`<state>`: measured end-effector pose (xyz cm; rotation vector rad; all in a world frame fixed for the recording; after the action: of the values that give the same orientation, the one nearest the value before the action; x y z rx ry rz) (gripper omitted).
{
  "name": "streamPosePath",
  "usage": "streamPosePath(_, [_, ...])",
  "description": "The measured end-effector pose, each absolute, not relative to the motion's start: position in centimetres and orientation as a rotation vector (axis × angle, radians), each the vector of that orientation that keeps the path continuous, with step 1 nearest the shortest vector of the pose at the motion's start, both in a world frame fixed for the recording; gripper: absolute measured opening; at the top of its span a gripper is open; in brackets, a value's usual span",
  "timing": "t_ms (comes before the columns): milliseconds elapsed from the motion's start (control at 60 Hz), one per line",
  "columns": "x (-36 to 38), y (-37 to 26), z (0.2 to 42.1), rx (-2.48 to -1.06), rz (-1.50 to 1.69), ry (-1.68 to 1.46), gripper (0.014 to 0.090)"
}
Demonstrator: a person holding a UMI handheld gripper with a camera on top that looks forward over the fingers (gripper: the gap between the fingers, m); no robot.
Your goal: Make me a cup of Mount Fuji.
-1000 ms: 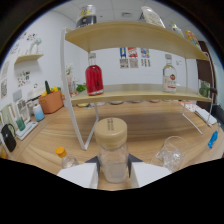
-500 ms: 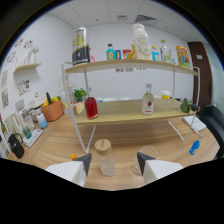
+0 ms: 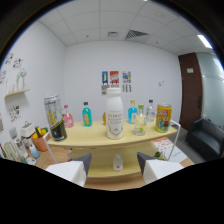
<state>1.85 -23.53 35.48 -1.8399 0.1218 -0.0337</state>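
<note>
Gripper point(image 3: 113, 167) open, white fingers point(image 3: 75, 170) apart, nothing held. Beyond them pale wooden shelf top point(image 3: 95, 141) carries a row: tall black-and-yellow can point(image 3: 55, 119) far left, pink bottle point(image 3: 68, 119), teal bottle point(image 3: 87, 114), big white bottle with white cap point(image 3: 114, 113) in the middle, blue bottle point(image 3: 132, 111), yellow can point(image 3: 163, 118) right. Small clear bottle point(image 3: 117, 162) on lower shelf, seen between the fingers. White wall with posters point(image 3: 115, 78), dark brown door point(image 3: 189, 82) right, white ceiling with vent point(image 3: 134, 34)

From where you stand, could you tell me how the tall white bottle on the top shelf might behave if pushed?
The tall white bottle looks tall and narrow, so it may tip rather than slide. Its smooth rounded body could slip between the open gripper fingers. It stands near the wooden shelf edge, so a fall seems possible.
</note>
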Motion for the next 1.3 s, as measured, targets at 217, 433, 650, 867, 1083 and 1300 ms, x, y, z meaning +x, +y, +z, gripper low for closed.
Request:
streamPosePath(217, [3.1, -16.2, 40.7, -1.743, -0.076, 0.07, 0.0852])
streamPosePath(433, [3.4, -10.0, 39.8, -1.751, -0.057, 0.056, 0.0762])
streamPosePath(650, [3.7, -8.8, 39.3, -1.747, -0.028, 0.085, 0.0501])
streamPosePath(867, [3.0, -10.6, 41.7, -1.699, 0.013, 0.03, 0.0483])
streamPosePath(1083, [3.3, -16.5, 46.1, -1.588, 0.128, -0.007, 0.0483])
streamPosePath(1300, [8.1, -21.1, 36.1, -1.697, 0.11, 0.036, 0.048])
